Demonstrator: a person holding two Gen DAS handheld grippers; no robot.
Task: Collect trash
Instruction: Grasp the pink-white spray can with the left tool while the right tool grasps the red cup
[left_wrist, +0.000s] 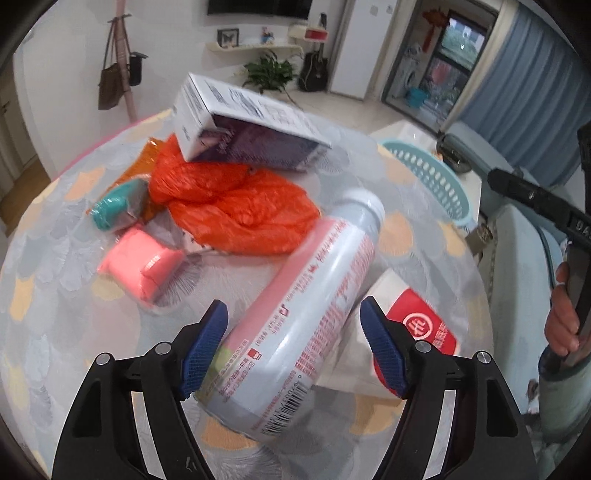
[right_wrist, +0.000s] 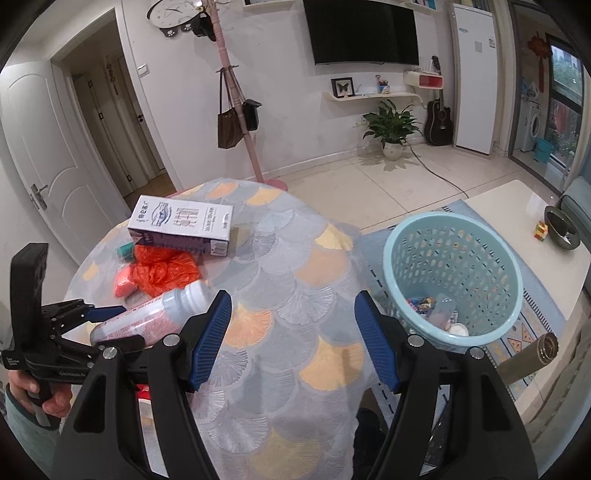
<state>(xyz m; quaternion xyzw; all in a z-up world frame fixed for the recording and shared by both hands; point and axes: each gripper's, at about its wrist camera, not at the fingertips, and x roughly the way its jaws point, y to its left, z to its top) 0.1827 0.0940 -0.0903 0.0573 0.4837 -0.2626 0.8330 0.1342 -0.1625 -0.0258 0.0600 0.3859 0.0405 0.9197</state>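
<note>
One bottle between left tool fingers; one basket.

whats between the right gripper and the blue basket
Nothing: the right wrist view shows only bare patterned tablecloth between the open right gripper and the blue basket, which stands beyond the table edge.

Soft even indoor light, fisheye-bent edges, left view motion-blurred
</note>
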